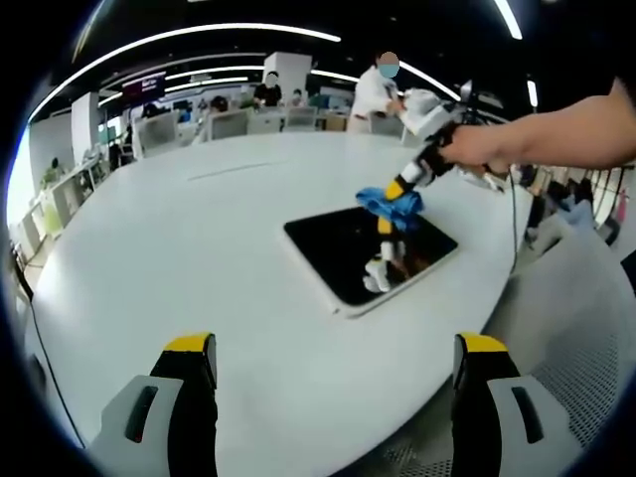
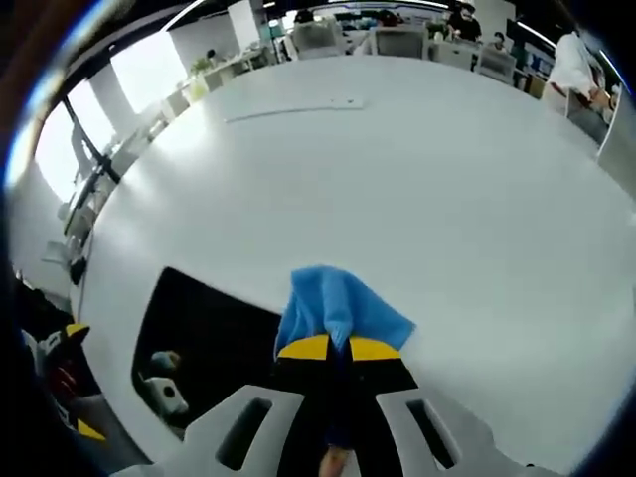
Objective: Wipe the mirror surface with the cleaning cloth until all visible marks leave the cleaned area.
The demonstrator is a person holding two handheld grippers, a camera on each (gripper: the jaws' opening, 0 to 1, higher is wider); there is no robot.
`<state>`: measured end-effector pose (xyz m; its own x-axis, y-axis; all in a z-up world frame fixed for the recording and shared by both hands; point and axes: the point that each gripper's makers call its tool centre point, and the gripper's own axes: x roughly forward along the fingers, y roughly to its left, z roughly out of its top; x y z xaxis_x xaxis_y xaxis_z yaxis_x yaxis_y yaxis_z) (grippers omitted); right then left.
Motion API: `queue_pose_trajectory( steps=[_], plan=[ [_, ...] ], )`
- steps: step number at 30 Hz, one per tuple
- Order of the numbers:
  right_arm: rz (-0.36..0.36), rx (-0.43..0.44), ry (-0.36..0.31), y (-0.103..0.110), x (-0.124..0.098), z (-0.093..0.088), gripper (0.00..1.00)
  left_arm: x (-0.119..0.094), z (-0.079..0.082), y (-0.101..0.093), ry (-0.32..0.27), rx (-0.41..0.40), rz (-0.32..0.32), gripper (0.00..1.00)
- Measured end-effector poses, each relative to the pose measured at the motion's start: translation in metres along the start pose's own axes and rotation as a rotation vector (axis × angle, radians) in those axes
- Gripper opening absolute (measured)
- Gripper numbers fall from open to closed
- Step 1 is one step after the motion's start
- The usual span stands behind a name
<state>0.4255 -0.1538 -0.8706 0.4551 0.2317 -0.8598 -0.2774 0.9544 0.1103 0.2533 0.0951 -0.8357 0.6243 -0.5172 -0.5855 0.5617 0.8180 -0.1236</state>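
Note:
On the white round table (image 1: 179, 238) lies the mirror (image 1: 328, 248), a dark rectangle with a pale frame. A blue cleaning cloth (image 1: 391, 204) hangs over the mirror's far edge, and my right gripper (image 1: 402, 194) is shut on it, held by a hand coming in from the right. In the right gripper view the cloth (image 2: 338, 303) bunches out past my right gripper (image 2: 338, 348), with the mirror (image 2: 199, 328) to its left. The glass reflects the gripper. My left gripper (image 1: 336, 348) stands open near the table's front edge, short of the mirror; it also shows (image 2: 70, 383) beside the mirror.
The table's edge curves close on the right, with grey floor (image 1: 566, 358) beyond it. A thin line (image 2: 293, 109) runs across the far tabletop. Desks, chairs and several people (image 1: 373, 89) stand at the back of the room.

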Motion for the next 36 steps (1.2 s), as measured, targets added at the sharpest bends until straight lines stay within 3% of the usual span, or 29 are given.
queue_pose_trajectory(
  steps=[12,14,16,18,23,27,33,36],
  plan=[
    [0.008,-0.019,-0.027,-0.008,0.014,0.006,0.0,-0.001,0.001,0.003,-0.008,0.003,0.014,0.99],
    [-0.05,-0.045,-0.099,-0.017,0.0,0.015,0.0,-0.001,0.002,0.005,-0.011,-0.005,0.026,0.99],
    [0.001,0.044,-0.144,-0.012,-0.012,0.023,0.0,-0.003,0.004,0.01,-0.027,-0.006,0.049,0.99],
    [-0.009,0.013,-0.146,-0.016,-0.022,0.026,0.0,-0.003,0.006,0.011,-0.038,-0.01,0.051,1.0],
    [-0.009,0.044,-0.243,-0.033,-0.062,0.051,0.0,-0.003,0.008,0.013,-0.044,0.001,0.061,1.0],
    [-0.019,0.048,-0.271,-0.043,-0.085,0.056,0.0,-0.005,0.008,0.019,-0.048,-0.013,0.086,1.0],
    [-0.028,0.067,-0.269,-0.061,-0.098,0.051,0.01,-0.006,0.012,0.019,-0.074,-0.019,0.09,1.0],
    [-0.034,0.068,-0.265,-0.069,-0.101,0.047,0.01,-0.01,0.031,0.012,-0.188,-0.059,0.048,1.0]
  ],
)
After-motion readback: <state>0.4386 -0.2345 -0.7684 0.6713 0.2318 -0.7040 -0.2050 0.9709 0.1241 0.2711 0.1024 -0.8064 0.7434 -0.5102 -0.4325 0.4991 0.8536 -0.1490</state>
